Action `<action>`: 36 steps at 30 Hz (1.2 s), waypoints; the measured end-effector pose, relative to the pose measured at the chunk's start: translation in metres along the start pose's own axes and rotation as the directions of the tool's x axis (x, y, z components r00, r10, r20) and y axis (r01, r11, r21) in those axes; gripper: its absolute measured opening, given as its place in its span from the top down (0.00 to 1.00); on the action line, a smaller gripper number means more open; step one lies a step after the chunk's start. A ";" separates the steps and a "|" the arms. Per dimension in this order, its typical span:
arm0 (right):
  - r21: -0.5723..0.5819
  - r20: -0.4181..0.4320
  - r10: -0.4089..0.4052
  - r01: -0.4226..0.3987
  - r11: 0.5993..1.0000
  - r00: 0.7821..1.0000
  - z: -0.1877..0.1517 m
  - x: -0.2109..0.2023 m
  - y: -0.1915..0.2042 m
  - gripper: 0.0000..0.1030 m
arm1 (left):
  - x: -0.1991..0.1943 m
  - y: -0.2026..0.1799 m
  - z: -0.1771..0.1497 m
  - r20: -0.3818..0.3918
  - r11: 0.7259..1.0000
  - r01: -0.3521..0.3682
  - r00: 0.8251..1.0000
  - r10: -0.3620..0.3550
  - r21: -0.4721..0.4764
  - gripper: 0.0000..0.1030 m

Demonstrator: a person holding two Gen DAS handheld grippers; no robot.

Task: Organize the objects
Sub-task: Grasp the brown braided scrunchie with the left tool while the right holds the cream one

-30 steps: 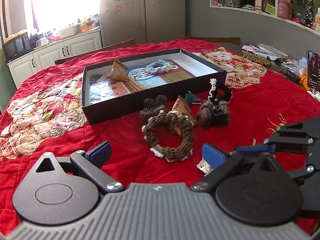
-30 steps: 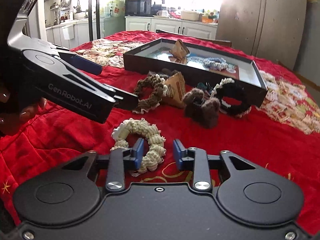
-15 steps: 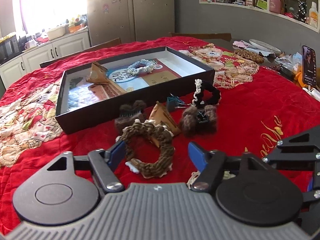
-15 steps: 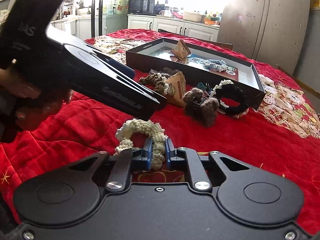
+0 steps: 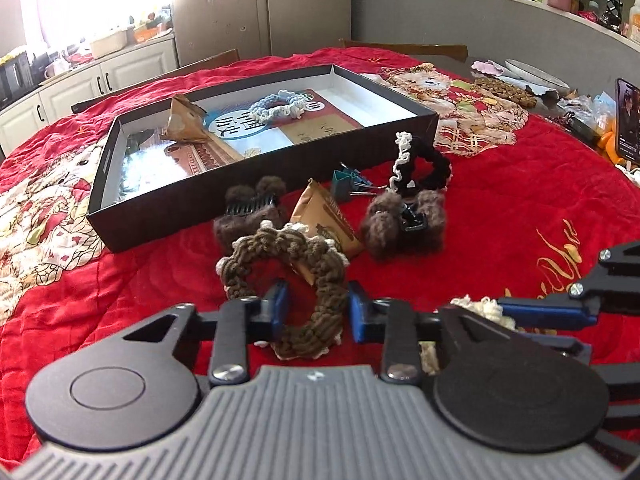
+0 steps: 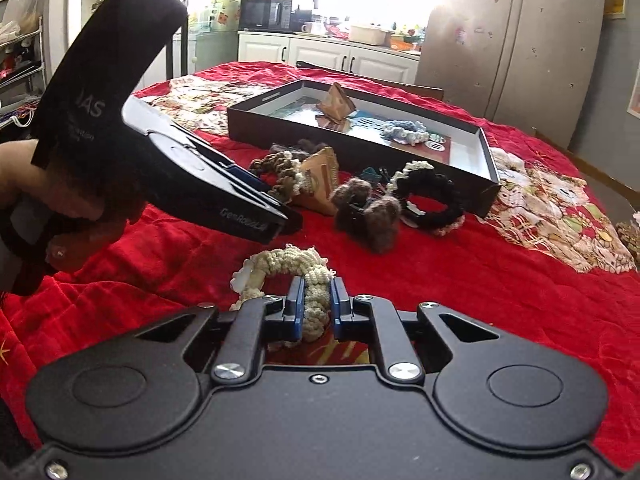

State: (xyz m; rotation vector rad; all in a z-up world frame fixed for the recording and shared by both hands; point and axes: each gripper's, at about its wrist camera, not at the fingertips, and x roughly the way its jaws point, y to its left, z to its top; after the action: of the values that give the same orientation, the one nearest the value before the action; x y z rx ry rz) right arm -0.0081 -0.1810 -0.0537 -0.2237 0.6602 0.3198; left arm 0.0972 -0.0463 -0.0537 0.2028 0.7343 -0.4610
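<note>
My left gripper point(image 5: 316, 307) is shut on the near side of a brown crocheted scrunchie point(image 5: 280, 276) on the red tablecloth. My right gripper point(image 6: 315, 307) is shut on a cream crocheted scrunchie point(image 6: 284, 266), which also shows in the left wrist view point(image 5: 482, 307). A black shallow box point(image 5: 256, 184) lies beyond and holds a blue scrunchie point(image 5: 276, 106) and a brown paper packet point(image 5: 184, 120). In the right wrist view the left gripper point(image 6: 256, 208) reaches in from the left, ahead of the cream scrunchie.
In front of the box lie two fuzzy brown hair claws point(image 5: 400, 220) point(image 5: 250, 208), a brown packet point(image 5: 324, 220), a teal binder clip point(image 5: 346, 184) and a black scrunchie with white trim point(image 5: 420, 168). A phone point(image 5: 628, 120) and clutter sit at the far right.
My left gripper moved forward over the brown scrunchie and closed on it. My right gripper closed on the cream scrunchie and lifted its near side a little.
</note>
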 end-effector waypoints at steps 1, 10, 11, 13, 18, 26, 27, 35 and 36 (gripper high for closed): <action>0.003 0.000 -0.004 0.004 1.000 1.000 0.000 0.000 -0.001 0.87 | 0.000 0.000 0.000 -0.001 1.000 0.001 1.000 -0.001 -0.003 0.72; 0.016 0.011 -0.020 0.020 1.000 1.000 0.001 -0.003 -0.008 0.87 | -0.001 0.000 0.000 -0.001 1.000 0.001 1.000 -0.001 -0.014 0.86; 0.017 0.011 -0.021 0.021 1.000 1.000 0.001 -0.003 -0.009 0.87 | -0.001 0.000 0.000 0.000 1.000 0.000 1.000 0.000 -0.012 0.86; 0.021 0.013 -0.023 0.023 1.000 1.000 0.001 -0.004 -0.010 0.87 | -0.002 -0.001 0.000 0.001 1.000 -0.002 1.000 0.002 -0.008 0.87; 0.024 0.015 -0.029 0.028 0.999 0.999 0.002 -0.004 -0.012 0.87 | -0.006 -0.003 -0.002 0.008 1.000 -0.006 1.000 0.005 0.007 0.87; 0.027 0.024 -0.031 0.030 0.999 0.999 0.005 -0.005 -0.013 0.87 | -0.013 -0.002 -0.004 0.012 1.000 0.002 1.000 -0.002 0.002 0.87; 0.029 0.026 -0.031 0.031 0.999 0.999 0.005 -0.006 -0.014 0.87 | -0.014 -0.001 -0.004 0.013 1.000 0.003 1.000 -0.003 0.000 0.87; 0.027 0.039 -0.036 0.035 0.999 0.999 0.009 -0.010 -0.015 0.87 | -0.022 0.001 -0.004 0.022 1.000 0.017 1.000 -0.016 -0.014 0.87; 0.026 0.039 -0.036 0.035 0.999 0.999 0.009 -0.010 -0.014 0.87 | -0.023 0.001 -0.004 0.024 1.000 0.019 1.000 -0.019 -0.013 0.87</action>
State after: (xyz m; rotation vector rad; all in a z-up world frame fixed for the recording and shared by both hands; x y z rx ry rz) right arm -0.0060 -0.1936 -0.0391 -0.2046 0.6200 0.2811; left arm 0.0804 -0.0363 -0.0406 0.1774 0.7161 -0.4758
